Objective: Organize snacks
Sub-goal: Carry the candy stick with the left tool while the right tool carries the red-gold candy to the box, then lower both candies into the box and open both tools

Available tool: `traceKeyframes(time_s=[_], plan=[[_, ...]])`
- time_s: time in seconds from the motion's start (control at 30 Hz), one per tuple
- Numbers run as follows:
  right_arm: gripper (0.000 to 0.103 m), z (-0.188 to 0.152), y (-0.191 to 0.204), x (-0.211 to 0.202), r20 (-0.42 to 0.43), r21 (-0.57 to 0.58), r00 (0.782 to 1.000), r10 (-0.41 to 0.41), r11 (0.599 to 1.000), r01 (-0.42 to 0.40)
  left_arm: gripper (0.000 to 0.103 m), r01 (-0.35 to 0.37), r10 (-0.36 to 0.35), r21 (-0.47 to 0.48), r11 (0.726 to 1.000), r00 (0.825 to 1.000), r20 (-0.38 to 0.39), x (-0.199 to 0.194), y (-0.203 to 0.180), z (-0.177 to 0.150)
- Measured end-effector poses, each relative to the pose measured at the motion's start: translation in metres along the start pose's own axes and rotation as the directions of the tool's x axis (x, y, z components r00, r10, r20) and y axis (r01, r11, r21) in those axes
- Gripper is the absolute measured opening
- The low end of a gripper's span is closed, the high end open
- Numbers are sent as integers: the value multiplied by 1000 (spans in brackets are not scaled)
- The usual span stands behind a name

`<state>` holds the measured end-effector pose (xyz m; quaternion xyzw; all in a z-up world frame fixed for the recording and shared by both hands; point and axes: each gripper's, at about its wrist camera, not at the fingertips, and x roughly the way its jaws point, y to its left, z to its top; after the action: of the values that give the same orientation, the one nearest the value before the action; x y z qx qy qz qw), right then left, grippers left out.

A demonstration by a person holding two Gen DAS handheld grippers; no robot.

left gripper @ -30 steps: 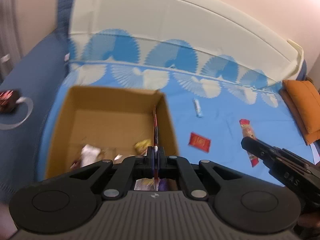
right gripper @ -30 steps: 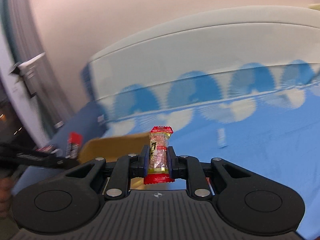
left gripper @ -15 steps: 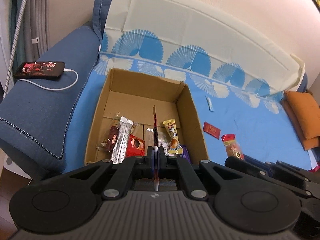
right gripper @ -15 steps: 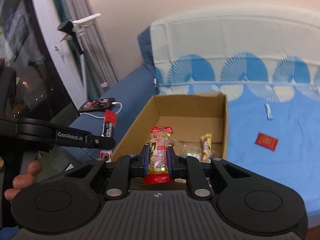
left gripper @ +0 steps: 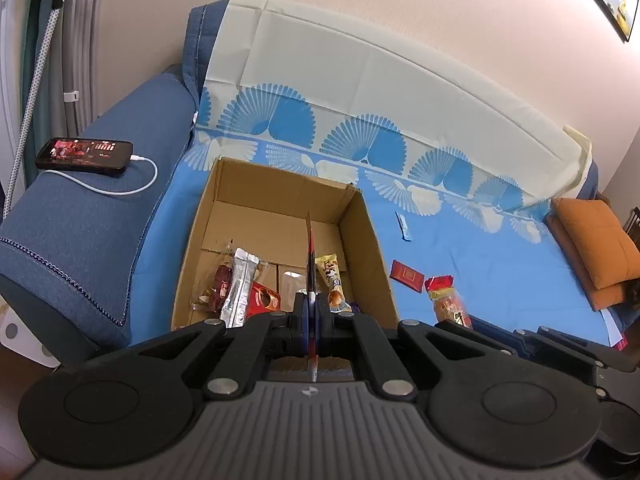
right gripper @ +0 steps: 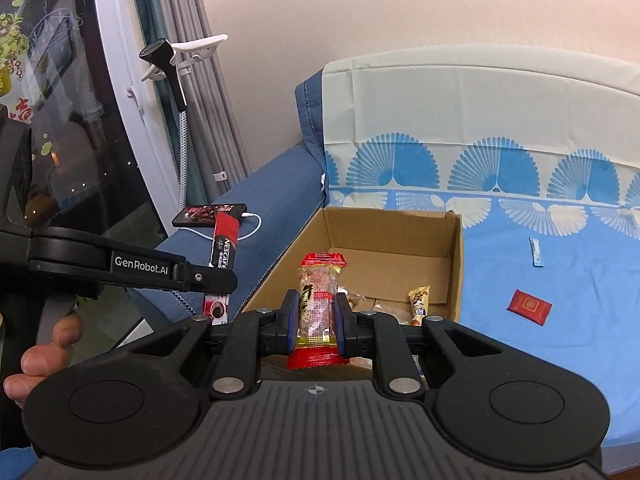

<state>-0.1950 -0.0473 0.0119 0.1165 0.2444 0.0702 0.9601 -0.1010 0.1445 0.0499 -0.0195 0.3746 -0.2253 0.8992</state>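
Observation:
An open cardboard box [left gripper: 360,236] sits on the blue sofa cover and holds several snack packets [left gripper: 240,284]. My left gripper [left gripper: 311,312] is shut on a thin red Nescafe sachet [left gripper: 309,252], seen edge-on, held before the box's near edge; the sachet also shows in the right wrist view [right gripper: 224,248]. My right gripper [right gripper: 317,322] is shut on a red-ended clear snack packet [right gripper: 320,300], held upright before the box [right gripper: 452,268]. This packet also shows in the left wrist view [left gripper: 448,300]. A flat red packet [left gripper: 406,276] and a small blue-white sachet [left gripper: 403,226] lie on the cover right of the box.
A phone [left gripper: 84,154] on a white charging cable lies on the blue sofa arm at left. Orange cushions [left gripper: 596,248] sit at the sofa's right end. A garment steamer on a pole [right gripper: 176,64] and curtains stand by the window at left.
Both grippers have pulled back from the box, so it sits farther off. The right view has swung from the sofa back to the box. Both hold their packets.

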Motion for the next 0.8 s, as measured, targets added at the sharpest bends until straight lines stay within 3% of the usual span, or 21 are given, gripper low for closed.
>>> traceKeyframes(time_s=[0.8], plan=[[20, 1, -5, 11, -31, 15, 1000, 5, 1000, -5, 2, -1, 1, -8, 1000, 1000, -9, 12, 1, 9]])
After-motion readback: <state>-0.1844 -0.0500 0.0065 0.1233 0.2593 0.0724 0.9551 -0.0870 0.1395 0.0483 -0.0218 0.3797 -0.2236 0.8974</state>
